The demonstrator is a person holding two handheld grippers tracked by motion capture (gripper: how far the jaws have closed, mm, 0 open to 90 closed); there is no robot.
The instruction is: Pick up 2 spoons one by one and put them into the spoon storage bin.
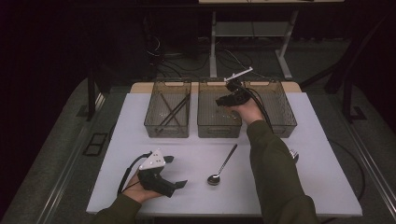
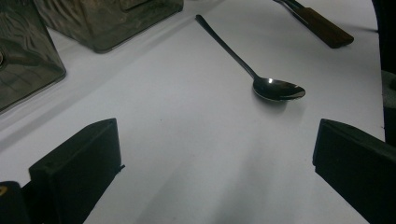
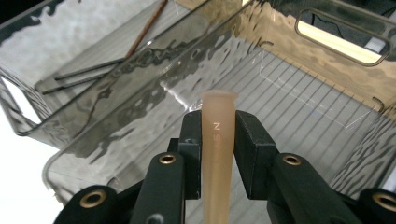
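My right gripper hangs over the middle clear bin, shut on a pale beige utensil handle with raised letters. The handle stands between its pads, above the ribbed floor of the bin. In the high view the pale end of that handle sticks up and back from the gripper. My left gripper rests on the white table at the front left, jaws wide open with nothing between them. A metal spoon lies just right of it, bowl toward me.
Three clear bins stand in a row at the back. The left bin holds several dark chopsticks; the right bin lies behind my right forearm. A utensil with a brown wooden handle lies beyond the spoon.
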